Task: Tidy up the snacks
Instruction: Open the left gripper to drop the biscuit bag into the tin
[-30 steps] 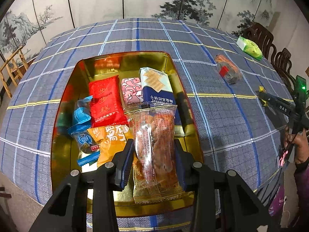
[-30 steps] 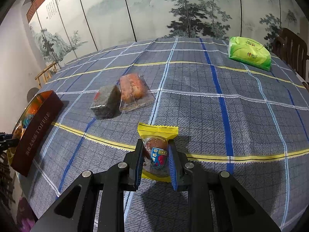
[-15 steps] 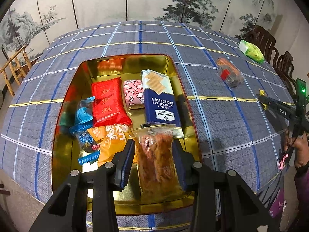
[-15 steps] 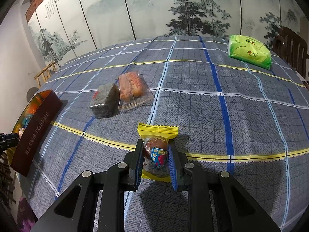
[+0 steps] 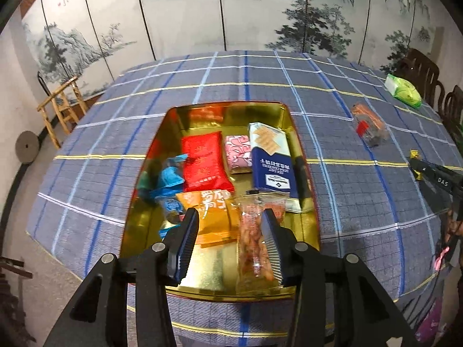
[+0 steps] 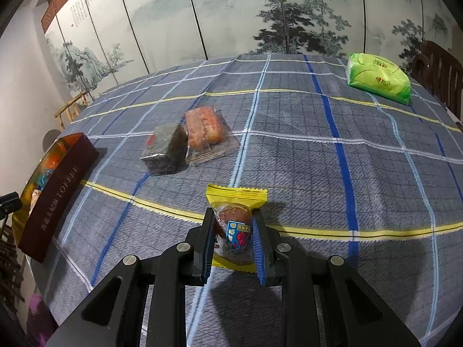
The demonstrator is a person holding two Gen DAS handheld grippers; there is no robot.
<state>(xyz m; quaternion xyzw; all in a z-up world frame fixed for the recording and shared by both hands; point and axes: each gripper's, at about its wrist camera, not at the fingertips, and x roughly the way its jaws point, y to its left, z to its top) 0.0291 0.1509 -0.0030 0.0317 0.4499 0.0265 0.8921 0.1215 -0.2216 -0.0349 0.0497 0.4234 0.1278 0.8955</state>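
Over gold tin (image 5: pixel 301 156), left gripper (image 5: pixel 230 238) now spread, clear snack pack (image 5: pixel 254 240) released onto near floor, one more stowed; right gripper (image 6: pixel 233 238) clamped on yellow-wrapped snack (image 6: pixel 235 225), presumably next.

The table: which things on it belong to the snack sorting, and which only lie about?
Belong to the job:
- gold tin holding sorted snacks
- clear snack pack lying in the tin
- yellow snack pack clamped in the right tool
- dark pack and orange pack, loose on the cloth

Just lying about:
- green tissue pack
- wooden chair
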